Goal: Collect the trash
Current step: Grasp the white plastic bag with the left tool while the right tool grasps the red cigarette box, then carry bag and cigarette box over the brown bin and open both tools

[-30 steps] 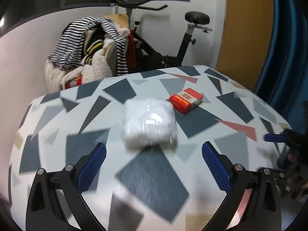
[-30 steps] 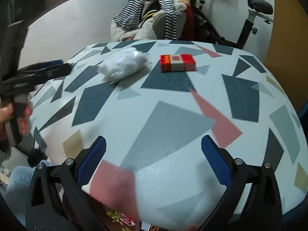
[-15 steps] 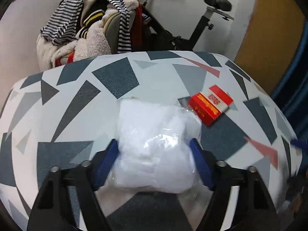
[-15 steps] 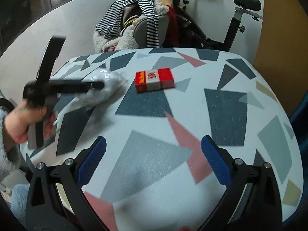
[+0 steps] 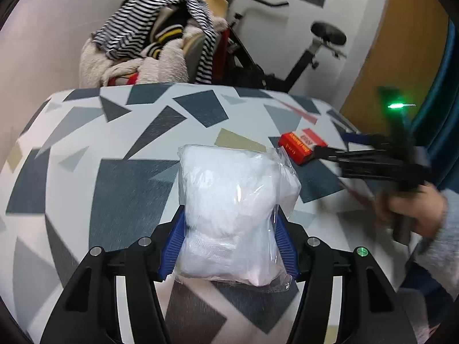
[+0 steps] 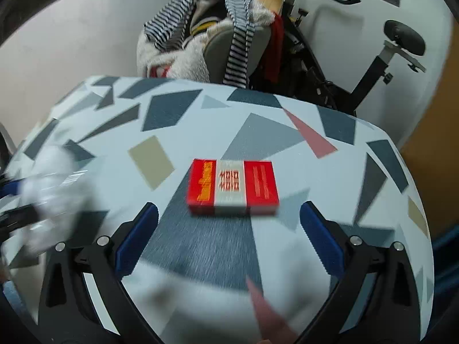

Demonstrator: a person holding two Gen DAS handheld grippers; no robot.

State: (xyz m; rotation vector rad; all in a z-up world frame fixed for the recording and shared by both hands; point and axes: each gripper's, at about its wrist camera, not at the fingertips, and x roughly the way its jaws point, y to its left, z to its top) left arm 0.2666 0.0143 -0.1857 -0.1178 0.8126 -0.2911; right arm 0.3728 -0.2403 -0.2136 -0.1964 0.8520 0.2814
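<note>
On the left of the patterned table (image 5: pixel 120 177), the left gripper (image 5: pixel 228 243) is closing its jaws on a clear plastic bag of white stuffing (image 5: pixel 232 215); both blue pads (image 5: pixel 172 243) already press into the bag's sides, and the bag lies toward the table's near edge. To its right, the red and white box (image 6: pixel 232 186) lies flat nearer the middle of the table, apart from the bag. The right gripper (image 6: pixel 229 238) hangs just short of the box with its jaws spread wide and nothing between them. Beyond the far edge stand a chair heaped with striped clothes (image 5: pixel 160 43) and an exercise bike (image 5: pixel 301 57).
</note>
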